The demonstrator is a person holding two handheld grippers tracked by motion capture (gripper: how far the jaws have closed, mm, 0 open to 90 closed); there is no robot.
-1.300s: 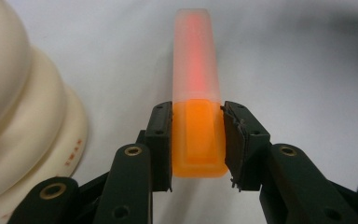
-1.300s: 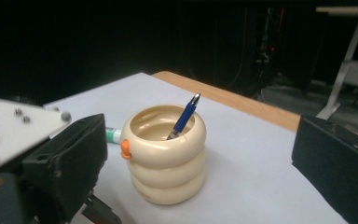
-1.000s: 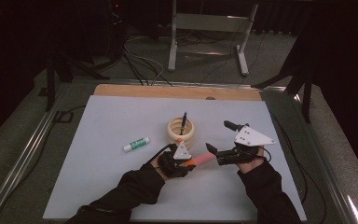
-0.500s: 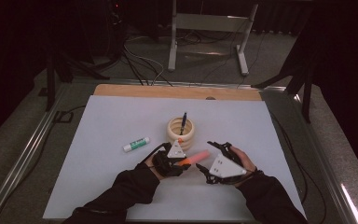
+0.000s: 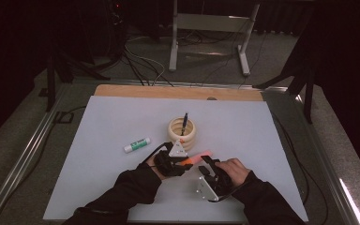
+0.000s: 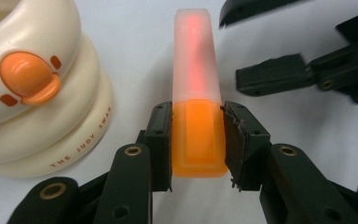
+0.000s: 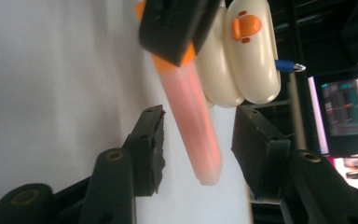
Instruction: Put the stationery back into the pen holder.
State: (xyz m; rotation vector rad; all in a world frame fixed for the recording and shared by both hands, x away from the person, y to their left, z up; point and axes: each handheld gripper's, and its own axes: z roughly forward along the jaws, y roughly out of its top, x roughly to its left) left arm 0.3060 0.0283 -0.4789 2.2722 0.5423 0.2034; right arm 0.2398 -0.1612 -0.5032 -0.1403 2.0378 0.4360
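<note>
My left gripper (image 6: 198, 126) is shut on the orange body of a highlighter (image 6: 198, 144) and holds it low over the white mat. The highlighter's translucent pink cap (image 7: 193, 116) points away from the gripper. My right gripper (image 7: 198, 140) has just been closing. Its jaws now stand on either side of the cap, with a gap showing on both sides. In the high view the left gripper (image 5: 180, 161) and right gripper (image 5: 206, 163) meet at the highlighter (image 5: 199, 157), just in front of the holder.
A cream ring-shaped holder (image 5: 182, 132) with an orange duck face (image 6: 28, 77) stands just behind the grippers, a blue pen (image 5: 184, 122) upright in it. A green-and-white glue stick (image 5: 137, 145) lies to the left on the white mat (image 5: 98, 117). A wooden strip (image 5: 178, 92) edges the far side.
The right hand has come down and to the left, from beside the holder to the highlighter's cap. Its jaws have narrowed around the cap. The left hand has kept still.
</note>
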